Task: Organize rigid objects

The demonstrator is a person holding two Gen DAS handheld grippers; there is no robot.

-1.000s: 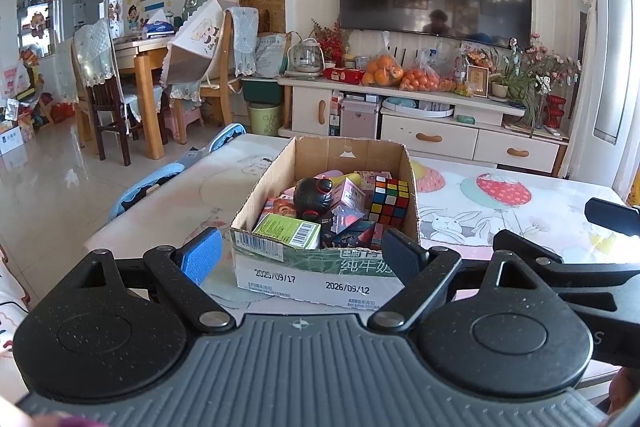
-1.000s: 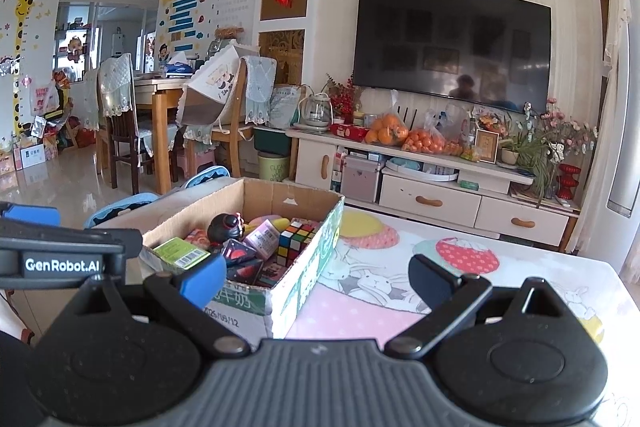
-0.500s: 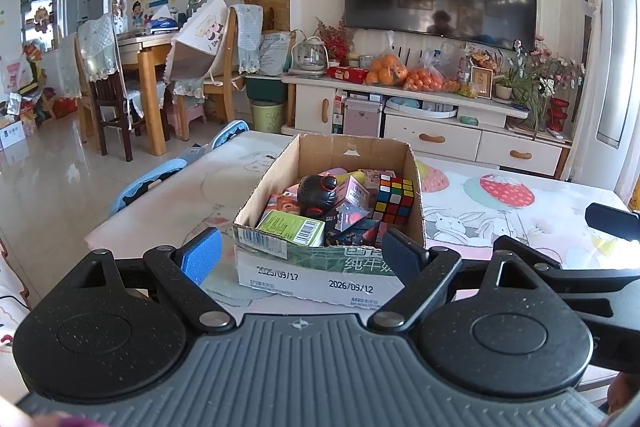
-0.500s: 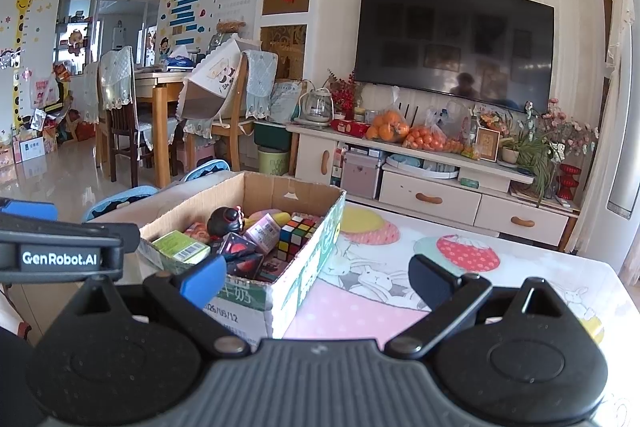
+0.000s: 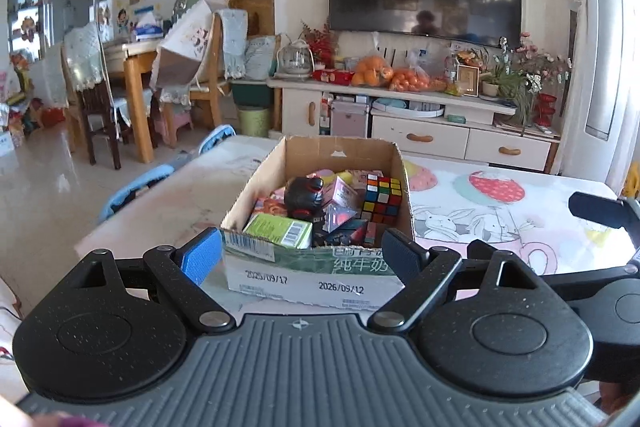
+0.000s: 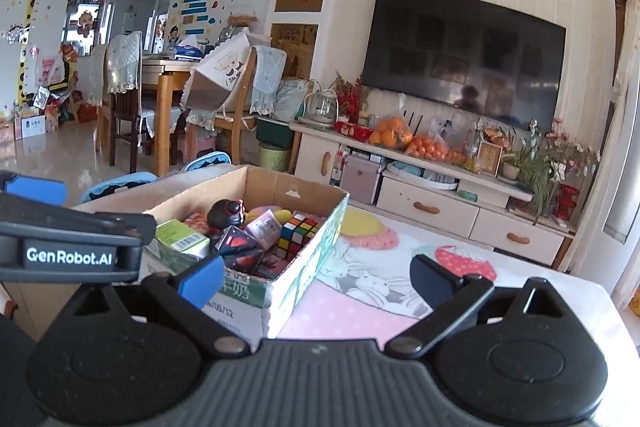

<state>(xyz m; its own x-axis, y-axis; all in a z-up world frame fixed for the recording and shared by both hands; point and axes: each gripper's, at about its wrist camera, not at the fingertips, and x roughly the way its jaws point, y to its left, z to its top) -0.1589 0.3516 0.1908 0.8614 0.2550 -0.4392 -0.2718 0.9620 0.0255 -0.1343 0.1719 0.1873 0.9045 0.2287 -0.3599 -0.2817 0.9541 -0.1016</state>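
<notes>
Loomed slightly larger in the left wrist view than a second before; otherwise sat unchanged near the table's (image 5: 168,203) left side: cardboard box (image 5: 316,267), open-topped. Held a Rubik's cube (image 5: 382,199) against the right wall, a black round toy (image 5: 304,193) mid-box, a green carton (image 5: 280,229) at the near-left corner. Lay half buried beneath these: pink and dark packets, hard to identify. Blocked by the near wall: the box floor. Hovered short of the box, jaws spread wide and empty: left gripper (image 5: 300,255). Hung to the right of the box over the bunny-print cloth (image 6: 372,279), also spread apart, holding nothing: right gripper (image 6: 316,275). Cut off at the picture's left edge: the other gripper's labelled body. Stretched bare to the right of the box: patterned cloth, up to the table's far edge before the TV cabinet (image 6: 432,203).
</notes>
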